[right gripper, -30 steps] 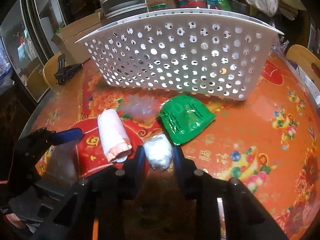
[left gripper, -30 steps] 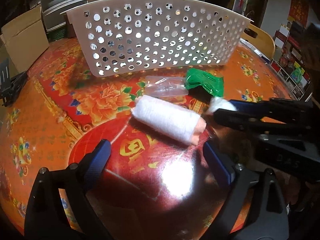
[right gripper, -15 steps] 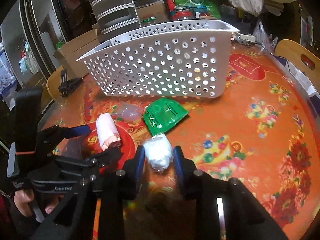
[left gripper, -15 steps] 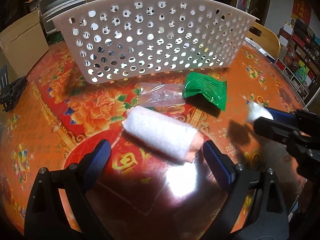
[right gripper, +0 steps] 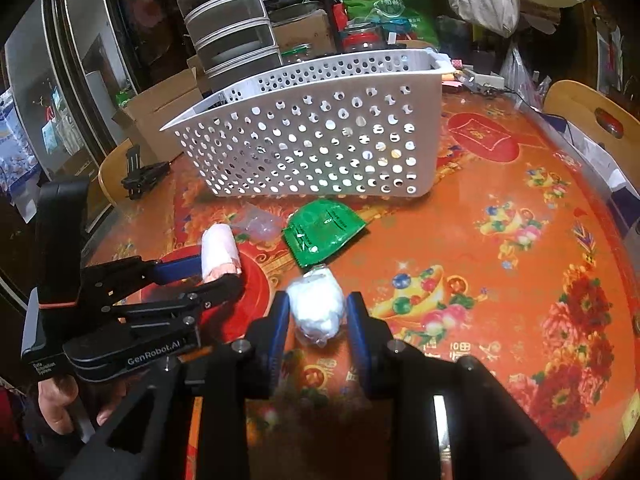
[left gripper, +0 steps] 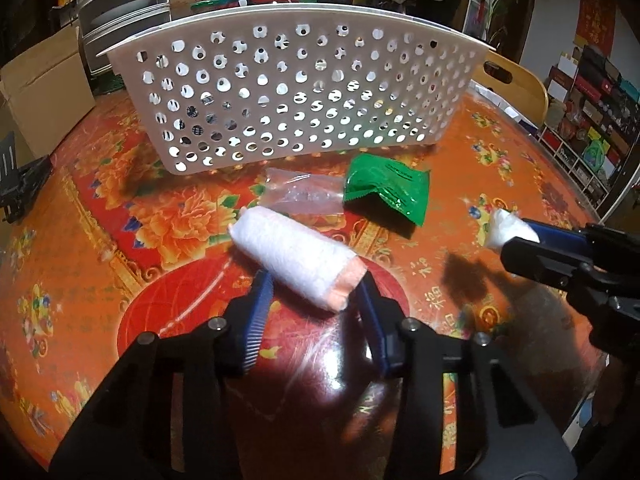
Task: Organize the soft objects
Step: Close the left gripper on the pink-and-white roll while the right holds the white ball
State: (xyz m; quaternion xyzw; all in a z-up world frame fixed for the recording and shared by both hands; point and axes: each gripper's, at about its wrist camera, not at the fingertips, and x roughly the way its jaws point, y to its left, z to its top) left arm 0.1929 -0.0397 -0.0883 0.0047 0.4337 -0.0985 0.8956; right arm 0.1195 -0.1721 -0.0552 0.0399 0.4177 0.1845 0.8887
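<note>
Nearest the left wrist camera, the left gripper is closing its jaws around the near, peach-coloured end of a white rolled towel that lies on the red and orange floral tablecloth; the blue pads sit at either side of the roll, right against it. To the right, raised a little above the cloth, the right gripper is clamped on a small white wad wrapped in clear plastic, its blue fingers pressed against both sides. A hand grasps the left tool's handle at the lower left of the right wrist view. Just beyond the towel lie a crumpled clear plastic bag and, touching its right edge, a green foil packet. Behind them stands a white perforated basket, upright on the table. Farther back are a cardboard box, stacked grey drawers and a wooden chair.
</note>
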